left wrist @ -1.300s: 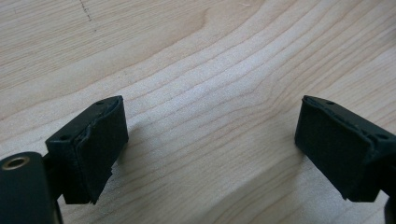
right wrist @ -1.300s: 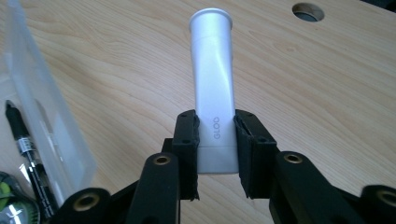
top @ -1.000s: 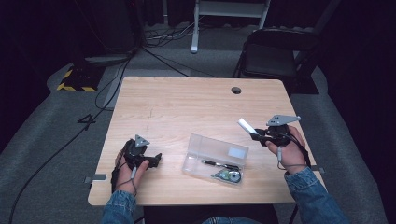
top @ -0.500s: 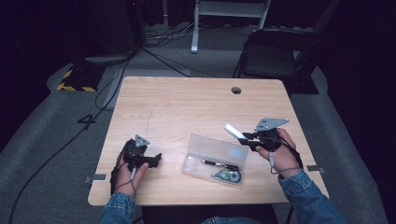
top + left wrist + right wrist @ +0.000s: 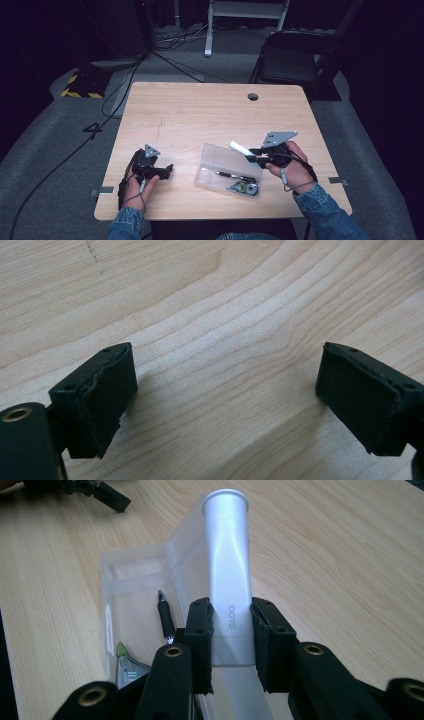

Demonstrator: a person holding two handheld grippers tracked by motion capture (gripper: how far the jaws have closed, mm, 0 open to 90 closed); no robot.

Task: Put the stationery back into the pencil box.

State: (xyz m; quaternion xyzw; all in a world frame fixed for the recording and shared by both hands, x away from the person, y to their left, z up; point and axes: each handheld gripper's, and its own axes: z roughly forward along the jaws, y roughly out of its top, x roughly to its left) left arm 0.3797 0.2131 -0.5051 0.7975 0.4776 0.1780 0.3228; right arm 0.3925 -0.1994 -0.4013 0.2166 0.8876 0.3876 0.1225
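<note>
Right gripper (image 5: pixel 231 630): jaws clamped on glue stick (image 5: pixel 229 575), pads at its lower half. Stick long axis in line with jaws, cap end pointing away, over right edge of clear case (image 5: pixel 220 162). Case: on tabletop (image 5: pixel 200 115), left of right gripper, nearer to it than to left gripper (image 5: pixel 162 171). Left gripper: jaws open, nothing between, resting left of case. Case contents: pen (image 5: pixel 165 617) and tape roll (image 5: pixel 243 188); roll partly cut off in right gripper view. Stick base hidden behind jaws.

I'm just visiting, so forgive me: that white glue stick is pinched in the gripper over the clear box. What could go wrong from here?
The right gripper pinches the smooth, round glue stick near its lower end, so it could slip or swing loose. It hangs above the clear plastic box, whose light wall it might knock and shove. A black pen already lies inside, so the stick may land across it rather than flat.
</note>
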